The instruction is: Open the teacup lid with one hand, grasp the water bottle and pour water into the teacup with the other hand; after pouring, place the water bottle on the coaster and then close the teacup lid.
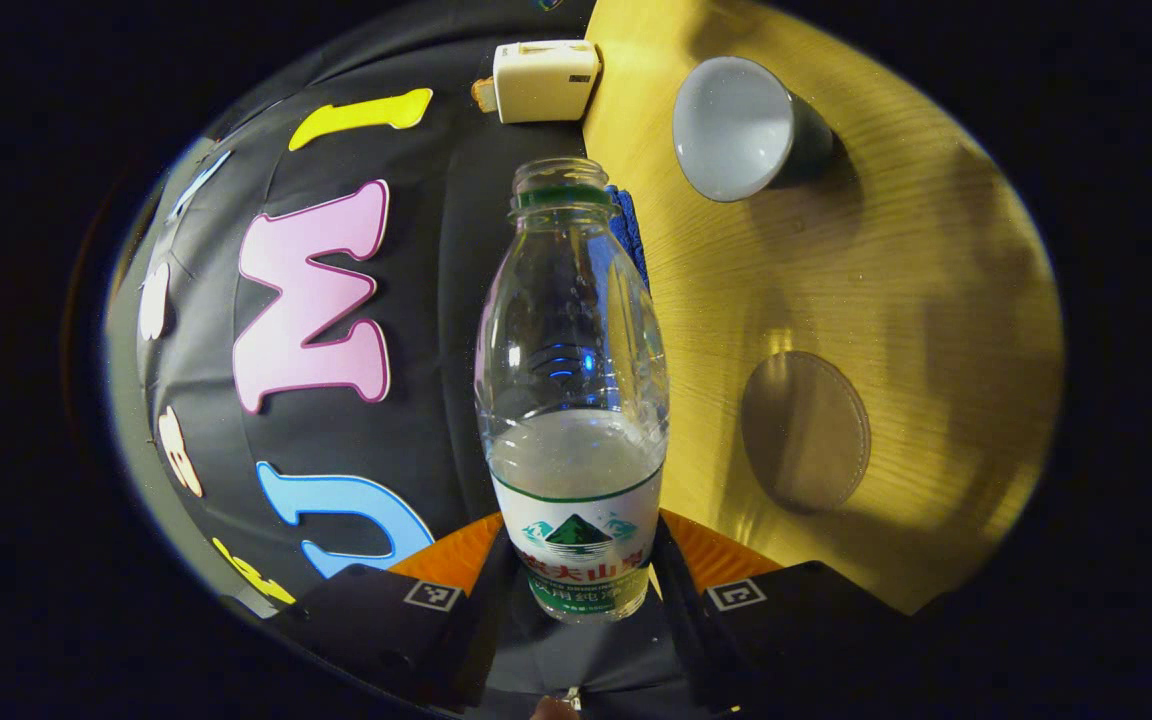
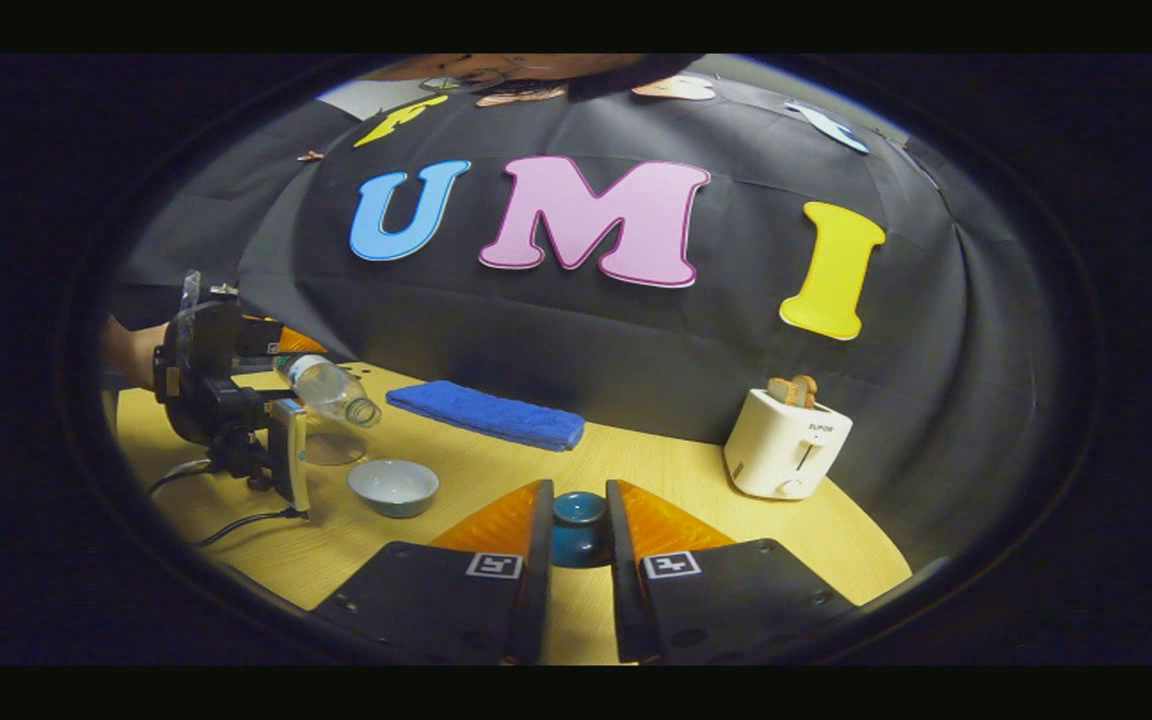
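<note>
My left gripper (image 1: pixel 576 565) is shut on the clear water bottle (image 1: pixel 573 400), low on its label. The bottle is uncapped, partly full and tipped over sideways. In the right gripper view the bottle (image 2: pixel 328 388) hangs in the left gripper (image 2: pixel 226 400), mouth pointing down toward the open teacup (image 2: pixel 393 486). No stream of water is visible. The teacup (image 1: pixel 741 128) stands lidless on the wooden table (image 1: pixel 916 300), with the round coaster (image 1: pixel 804 430) beside it. My right gripper (image 2: pixel 579 512) is shut on the dark blue teacup lid (image 2: pixel 579 528), held off to the cup's right.
A folded blue towel (image 2: pixel 486 413) lies at the table's back edge. A white toaster (image 2: pixel 786 445) with bread in it stands at the right. Cables (image 2: pixel 236 520) trail across the table under the left gripper. A hand (image 2: pixel 126 350) holds that gripper.
</note>
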The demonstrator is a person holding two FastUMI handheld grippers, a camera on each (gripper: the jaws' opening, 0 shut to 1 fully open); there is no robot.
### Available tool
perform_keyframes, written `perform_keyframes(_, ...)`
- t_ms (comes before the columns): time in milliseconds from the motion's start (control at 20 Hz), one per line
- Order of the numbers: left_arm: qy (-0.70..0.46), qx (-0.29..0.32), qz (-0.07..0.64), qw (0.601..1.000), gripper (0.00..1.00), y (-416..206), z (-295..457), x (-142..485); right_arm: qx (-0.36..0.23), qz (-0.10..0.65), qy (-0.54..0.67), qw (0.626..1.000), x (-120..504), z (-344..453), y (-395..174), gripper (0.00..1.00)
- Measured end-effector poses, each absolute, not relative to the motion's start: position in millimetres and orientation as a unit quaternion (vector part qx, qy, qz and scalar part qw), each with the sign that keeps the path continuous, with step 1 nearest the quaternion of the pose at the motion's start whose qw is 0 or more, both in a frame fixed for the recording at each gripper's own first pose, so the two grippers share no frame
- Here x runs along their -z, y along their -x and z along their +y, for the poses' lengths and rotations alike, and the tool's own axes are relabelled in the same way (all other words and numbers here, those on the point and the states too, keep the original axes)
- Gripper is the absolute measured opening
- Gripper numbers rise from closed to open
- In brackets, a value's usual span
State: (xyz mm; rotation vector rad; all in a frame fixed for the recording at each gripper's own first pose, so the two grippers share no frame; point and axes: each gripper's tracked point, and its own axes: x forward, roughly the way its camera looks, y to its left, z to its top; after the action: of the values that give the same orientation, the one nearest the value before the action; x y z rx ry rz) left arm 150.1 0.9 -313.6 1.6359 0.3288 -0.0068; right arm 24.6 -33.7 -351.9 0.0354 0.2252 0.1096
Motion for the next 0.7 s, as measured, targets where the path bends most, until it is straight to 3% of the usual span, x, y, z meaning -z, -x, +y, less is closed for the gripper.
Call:
perform_keyframes(100, -0.731, 0.002, 0.144, 0.667, 0.74, -150.6, 1.3, 311.9, -0.054, 0.112, -0.016, 0.992, 352.2, -34.2, -23.0, 0.29)
perform_keyframes(150, -0.734, 0.003, 0.142, 0.664, 0.74, -150.6, 0.8, 311.3, -0.054, 0.112, -0.015, 0.992, 352.0, -34.5, -22.5, 0.24)
perform_keyframes(300, -0.739, 0.002, 0.136, 0.659, 0.74, -151.0, 0.9, 308.7, -0.053, 0.112, -0.015, 0.992, 353.0, -34.7, -21.1, 0.24)
perform_keyframes(350, -0.742, 0.001, 0.135, 0.657, 0.74, -151.6, 0.8, 308.5, -0.053, 0.112, -0.015, 0.992, 353.2, -34.4, -20.9, 0.29)
perform_keyframes(650, -0.75, -0.001, 0.128, 0.649, 0.74, -154.8, 1.3, 305.4, -0.051, 0.112, -0.012, 0.992, 352.7, -35.8, -19.2, 0.29)
perform_keyframes(700, -0.751, -0.001, 0.127, 0.647, 0.73, -154.5, 1.5, 303.8, -0.05, 0.111, -0.011, 0.992, 352.8, -36.3, -18.6, 0.34)
